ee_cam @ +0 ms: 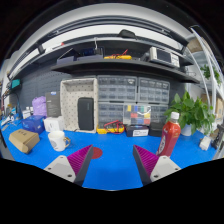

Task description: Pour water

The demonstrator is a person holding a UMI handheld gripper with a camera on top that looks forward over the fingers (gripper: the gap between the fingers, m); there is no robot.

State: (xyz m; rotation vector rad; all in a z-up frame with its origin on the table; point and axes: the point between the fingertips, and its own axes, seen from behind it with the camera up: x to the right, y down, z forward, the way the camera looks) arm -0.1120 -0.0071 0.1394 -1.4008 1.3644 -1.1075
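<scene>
Lower right of frame: red-capped bottle [170, 136] upright on blue surface [110, 160], beyond the right finger | claw [112, 160] open, empty | white cup [57, 140] at left | advice: swing right, straddle the bottle's body squarely before closing.
</scene>
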